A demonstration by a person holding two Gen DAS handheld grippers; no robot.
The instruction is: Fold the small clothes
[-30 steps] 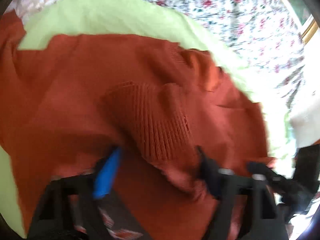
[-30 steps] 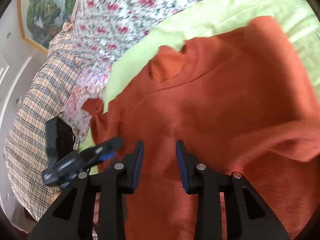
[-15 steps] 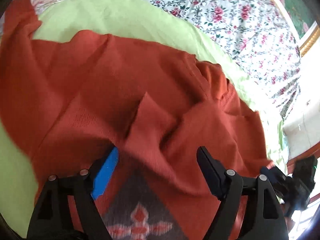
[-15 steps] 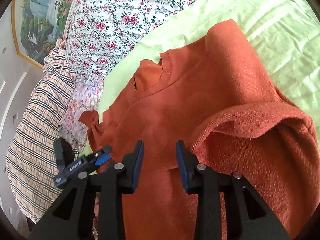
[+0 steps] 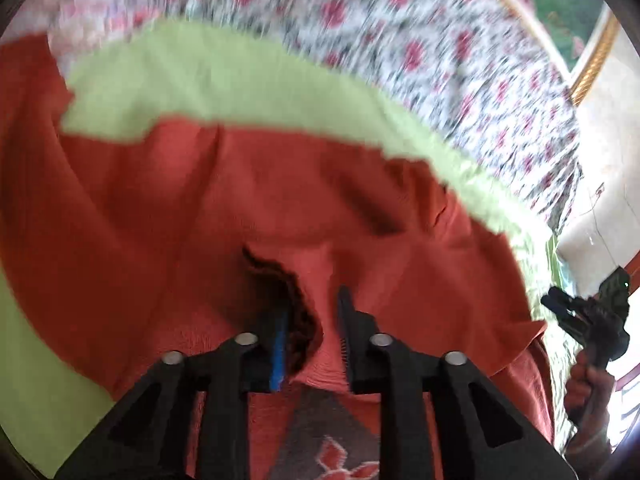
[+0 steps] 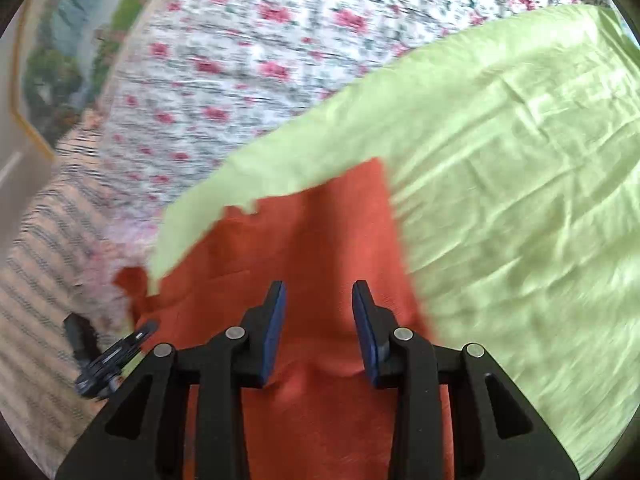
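Sweater (image 5: 248, 208) fold between left tongs (image 5: 310, 344)

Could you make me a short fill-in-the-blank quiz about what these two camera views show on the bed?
1. The knitted garment being folded is ____ in colour.
2. It lies on a plain sheet coloured light ____.
3. Beyond that sheet is a cover printed with red ____.
4. The jaws of the left gripper are closing with a bunched fold of the ____ between them.

Missing words: orange; green; flowers; garment
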